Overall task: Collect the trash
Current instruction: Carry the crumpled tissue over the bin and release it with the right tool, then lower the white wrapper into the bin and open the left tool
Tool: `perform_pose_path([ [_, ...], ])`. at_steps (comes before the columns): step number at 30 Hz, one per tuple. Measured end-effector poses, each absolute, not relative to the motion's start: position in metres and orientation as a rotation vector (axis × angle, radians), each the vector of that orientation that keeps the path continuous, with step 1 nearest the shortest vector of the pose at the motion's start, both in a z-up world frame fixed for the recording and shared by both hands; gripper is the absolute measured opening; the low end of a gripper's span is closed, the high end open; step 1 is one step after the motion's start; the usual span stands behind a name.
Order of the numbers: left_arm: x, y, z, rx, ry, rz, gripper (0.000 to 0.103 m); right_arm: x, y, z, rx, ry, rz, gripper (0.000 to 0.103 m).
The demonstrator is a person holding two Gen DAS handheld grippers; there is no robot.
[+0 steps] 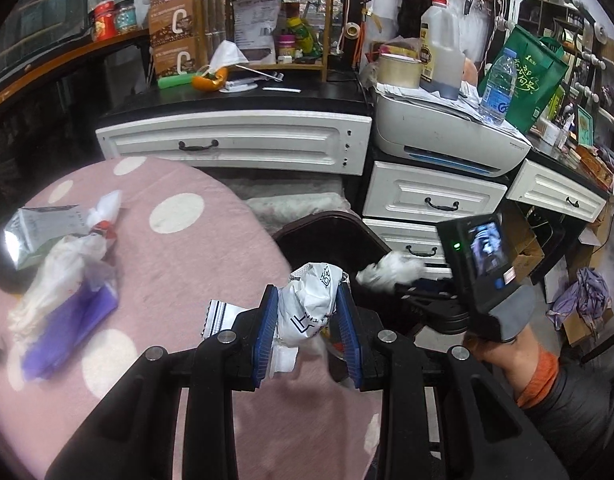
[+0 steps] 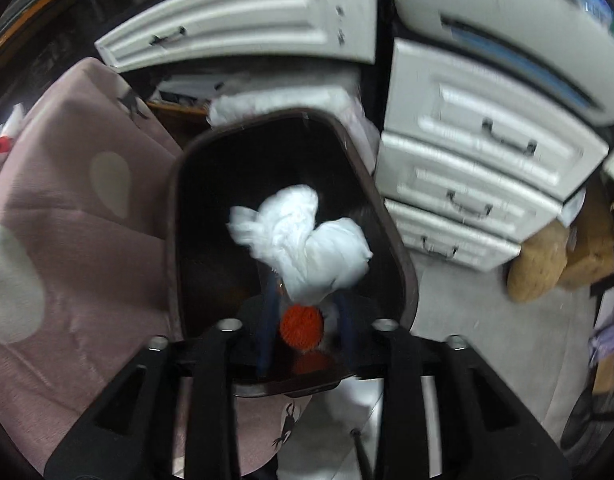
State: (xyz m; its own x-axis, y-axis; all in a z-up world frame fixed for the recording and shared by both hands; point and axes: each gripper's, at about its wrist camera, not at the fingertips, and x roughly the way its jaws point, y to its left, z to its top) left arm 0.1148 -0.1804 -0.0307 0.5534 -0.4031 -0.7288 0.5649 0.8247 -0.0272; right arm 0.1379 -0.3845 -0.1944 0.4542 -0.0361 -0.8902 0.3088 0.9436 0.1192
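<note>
Trash going from pink-covered bench [image 1: 179, 264] into dark bin [image 2: 391, 216].
Lower centre: left claw [image 1: 307, 320] clamped on crumpled wrapper [image 1: 307, 304], light, crushable, best pinched mid-body. Right claw [image 2: 305, 312] slackened around soft white tissue wad [image 2: 307, 240] over bin; pad contact unclear.

Round table [image 1: 211, 248] wearing a pink cloth with white dots, a silver foil packet [image 1: 39, 228], a crumpled white tissue wad [image 1: 63, 268] and a purple wrapper [image 1: 67, 328] lying on it near its left edge.
</note>
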Motion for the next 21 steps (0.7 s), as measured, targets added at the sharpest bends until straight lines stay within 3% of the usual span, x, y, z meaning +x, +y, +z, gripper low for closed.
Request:
perform_pose_path([
  [1,0.116,-0.184,-0.032,0.225,0.803,-0.578,0.03,0.138,-0.386,-0.197,0.305,1.093,-0.22,0.054],
  [5,0.117,-0.195,-0.038,0.23,0.827,-0.596,0.03,0.134,-0.382,-0.191,0.292,1.067,-0.225,0.069],
  [21,0.128,-0.251,-0.05,0.239,0.921,-0.697,0.03,0.09,-0.431,-0.13,0.378,0.776,-0.475,0.084],
])
